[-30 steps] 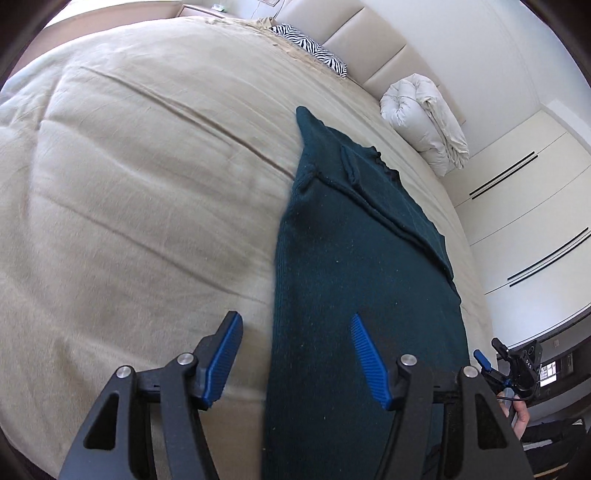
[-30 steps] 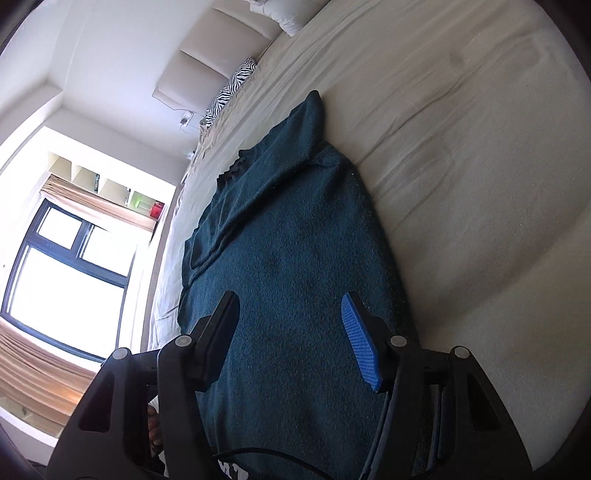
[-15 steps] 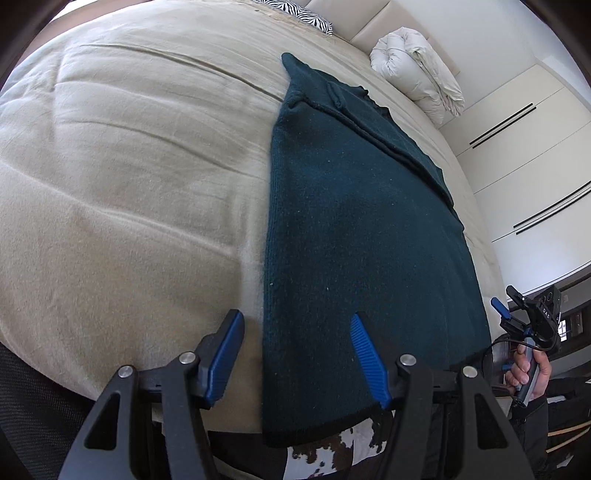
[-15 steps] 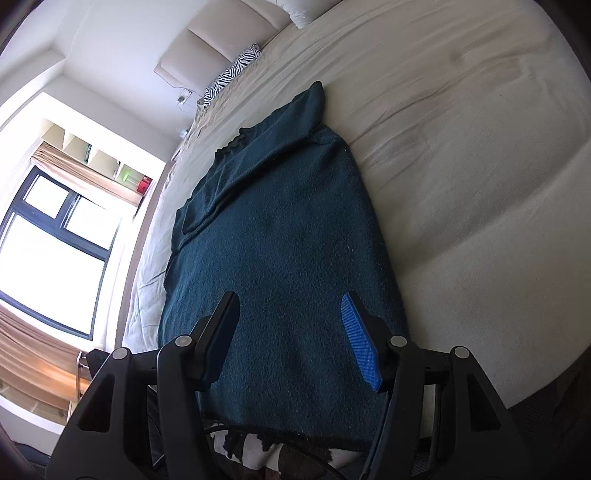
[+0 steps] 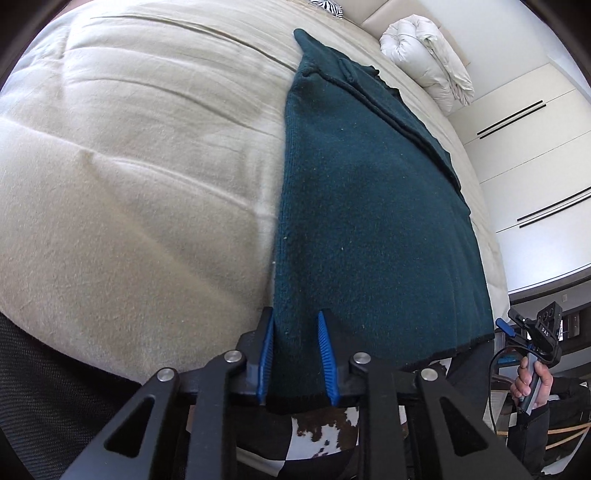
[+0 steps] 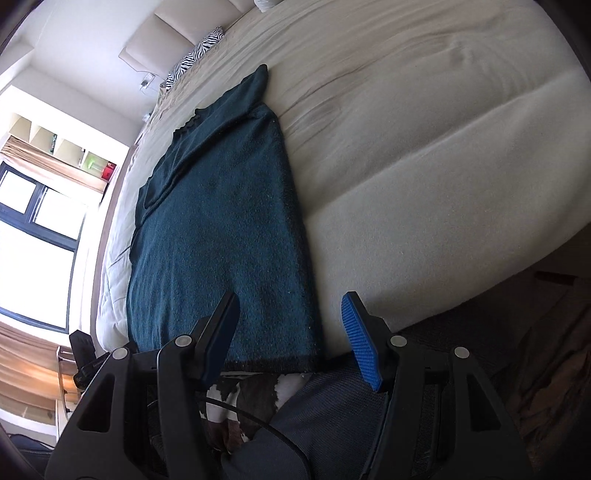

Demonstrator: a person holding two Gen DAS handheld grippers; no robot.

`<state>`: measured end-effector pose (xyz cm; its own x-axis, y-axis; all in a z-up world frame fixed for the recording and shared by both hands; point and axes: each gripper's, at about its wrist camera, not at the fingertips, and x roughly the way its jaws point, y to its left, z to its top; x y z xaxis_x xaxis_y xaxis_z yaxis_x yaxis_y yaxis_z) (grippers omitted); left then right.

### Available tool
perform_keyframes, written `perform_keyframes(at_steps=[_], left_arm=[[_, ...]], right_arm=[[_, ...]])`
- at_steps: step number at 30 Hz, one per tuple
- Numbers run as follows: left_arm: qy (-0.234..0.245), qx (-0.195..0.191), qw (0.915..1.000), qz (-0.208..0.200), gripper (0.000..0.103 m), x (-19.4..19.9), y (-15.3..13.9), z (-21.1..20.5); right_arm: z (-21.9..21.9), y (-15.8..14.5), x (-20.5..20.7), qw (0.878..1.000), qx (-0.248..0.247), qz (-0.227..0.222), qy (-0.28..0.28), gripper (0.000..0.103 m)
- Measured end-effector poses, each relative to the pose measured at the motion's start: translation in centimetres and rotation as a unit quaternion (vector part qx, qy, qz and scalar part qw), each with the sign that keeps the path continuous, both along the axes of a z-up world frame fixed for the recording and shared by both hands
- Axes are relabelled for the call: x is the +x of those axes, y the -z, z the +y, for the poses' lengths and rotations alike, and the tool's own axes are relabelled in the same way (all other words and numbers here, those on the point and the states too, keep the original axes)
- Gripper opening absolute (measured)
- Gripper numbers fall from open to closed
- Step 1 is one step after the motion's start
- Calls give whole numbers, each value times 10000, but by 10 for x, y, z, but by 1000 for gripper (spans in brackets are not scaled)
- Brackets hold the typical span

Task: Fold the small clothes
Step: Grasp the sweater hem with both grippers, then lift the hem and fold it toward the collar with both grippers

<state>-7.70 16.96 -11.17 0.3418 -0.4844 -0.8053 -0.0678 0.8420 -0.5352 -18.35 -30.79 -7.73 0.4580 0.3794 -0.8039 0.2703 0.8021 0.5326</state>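
The sweater [image 5: 373, 206] lies flat on the bed [image 5: 129, 177], a dark teal knit with its long axis running from the near bed edge away toward the headboard [image 6: 177, 27]. Its hem sits at the near edge and hangs slightly over it; its narrow far end points toward the zebra pillow [image 6: 195, 55]. A sleeve is folded across the upper part, lying diagonally over the body.

The left hand-held gripper [image 5: 297, 356] is clamped on the sweater at the hem's left corner, the blue pads [image 5: 327, 362] pinching a bunched bit of knit between them.

The right hand-held gripper [image 6: 291, 339] stands wide apart, gripping nothing, its fingers straddling the hem's right corner just above the cloth; whether it touches is unclear.

A rolled white duvet [image 5: 428, 70] rests at the far side of the bed, well apart from the sweater.
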Motion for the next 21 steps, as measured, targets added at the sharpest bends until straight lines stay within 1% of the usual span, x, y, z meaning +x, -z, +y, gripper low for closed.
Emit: perform_keyframes(at_steps=[2,4,5,9,12,13,14,15,16,18,20,21], left_arm=[[28,-14,10000,17,25,0,0,0],[30,-83,10000,35,33,1,0,1],[30,-138,9999,39,35,2,0,2],[90,-115,9999,78,36,2,-2,1],[174,-28,9998,91,33,2,-5,-2],[195,0,9998,90,30,1,-5,-3],[214,30,9997,108,27,1,-5,-4],[227,61,9996,129,20,1,-4,-3],[236,75,9996,163,14,1,-3,-4],[259,70,9995,180,12,0,-3,-3],[282,96,9994,163,10,-1,-5,-3],[291,105,9994,158,9,-1,-5,-3]], right_arm=[[0,6,-3,9997,1,219,-63,57],[2,11,-5,9992,-2,356,-166,57],[3,14,-4,9989,-22,415,-194,57],[4,21,1,9982,24,541,-241,57],[9,23,5,9973,20,641,-361,57],[10,23,5,9969,-13,673,-400,56],[10,24,6,9968,-17,677,-424,55],[10,24,7,9968,13,669,-431,55],[10,25,8,9968,47,668,-426,54],[10,26,10,9967,86,674,-437,47],[11,29,11,9963,113,706,-487,32],[12,31,11,9960,108,721,-516,31]])
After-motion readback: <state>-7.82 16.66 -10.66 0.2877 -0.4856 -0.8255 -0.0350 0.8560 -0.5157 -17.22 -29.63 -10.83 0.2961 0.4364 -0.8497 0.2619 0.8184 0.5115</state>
